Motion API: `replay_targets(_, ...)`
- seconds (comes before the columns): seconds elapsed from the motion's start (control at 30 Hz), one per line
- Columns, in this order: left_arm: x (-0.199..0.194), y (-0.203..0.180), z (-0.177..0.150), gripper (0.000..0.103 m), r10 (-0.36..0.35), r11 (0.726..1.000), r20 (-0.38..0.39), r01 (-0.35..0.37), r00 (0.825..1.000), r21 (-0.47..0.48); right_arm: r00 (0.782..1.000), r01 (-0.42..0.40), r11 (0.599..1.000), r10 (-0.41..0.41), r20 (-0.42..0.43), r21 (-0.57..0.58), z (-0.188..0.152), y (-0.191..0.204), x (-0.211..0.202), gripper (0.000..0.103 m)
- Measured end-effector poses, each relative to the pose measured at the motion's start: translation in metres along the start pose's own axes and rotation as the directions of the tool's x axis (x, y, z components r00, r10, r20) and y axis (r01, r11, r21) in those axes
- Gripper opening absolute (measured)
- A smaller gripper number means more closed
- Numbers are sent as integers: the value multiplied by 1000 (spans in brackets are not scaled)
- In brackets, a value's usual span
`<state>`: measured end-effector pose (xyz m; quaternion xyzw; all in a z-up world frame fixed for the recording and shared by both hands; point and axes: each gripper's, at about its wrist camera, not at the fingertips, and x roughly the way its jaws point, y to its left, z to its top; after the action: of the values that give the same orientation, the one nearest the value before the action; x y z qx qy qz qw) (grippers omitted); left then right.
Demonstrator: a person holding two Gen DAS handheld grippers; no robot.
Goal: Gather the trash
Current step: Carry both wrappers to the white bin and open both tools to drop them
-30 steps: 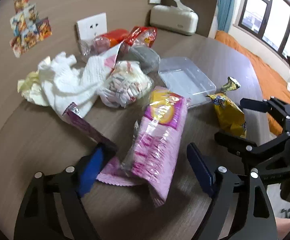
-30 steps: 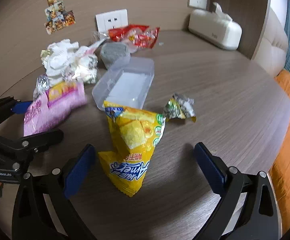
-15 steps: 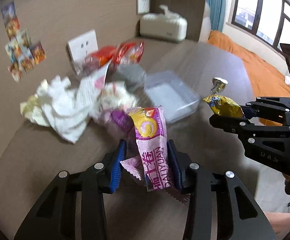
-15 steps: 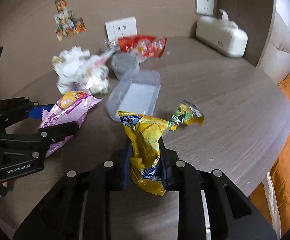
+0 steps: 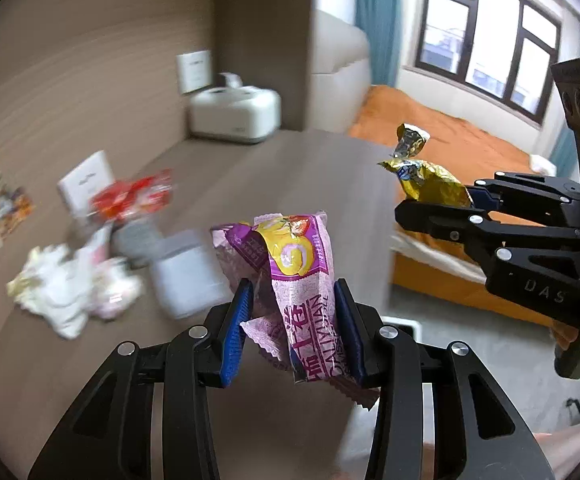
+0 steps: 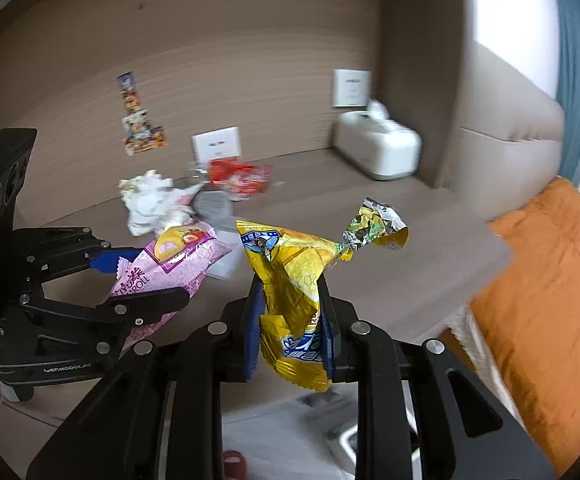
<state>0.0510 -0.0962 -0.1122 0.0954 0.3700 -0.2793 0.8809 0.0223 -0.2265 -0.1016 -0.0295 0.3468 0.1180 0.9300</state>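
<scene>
Pink wrapper (image 5: 302, 280) bottom behind left tool (image 5: 294, 332)

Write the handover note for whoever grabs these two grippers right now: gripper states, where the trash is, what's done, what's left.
Left gripper: shut on the pink wrapper, held off the table.
Right gripper: shut on the yellow chip bag, also in the air.
On the table: crumpled white tissues, red wrapper, grey lump, clear plastic box.
Done: two pieces picked up.
Left: drop both in a bin (none clearly in view), then return for the remaining pile.
</scene>
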Motion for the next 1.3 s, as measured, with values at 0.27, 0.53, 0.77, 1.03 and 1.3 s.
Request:
replay_targets(0.27,49,-107,15,41,-96,994,-68,100,993,52,996,74,992,-69,-57,98,-58,-101,-34,26)
replay_targets(0.53,119,-193,10,41,-156,982,-171,172,973,83,988,95,980,-71,-137,176,-115,-179,-33,26)
replay_targets(0.77,213,-227,-28,41,-208,968,-282,239,937,79,969,112,958,-48,-241,262,-183,-221,32,26)
replay_targets(1.03,375,-237,-139,41,-247,951,-417,302,875,70,939,117,931,9,-343,346,-297,-260,161,26)
replay_targets(1.3,484,-238,-220,41,-281,940,-479,340,831,38,915,131,933,17,-404,335,-395,-265,263,28)
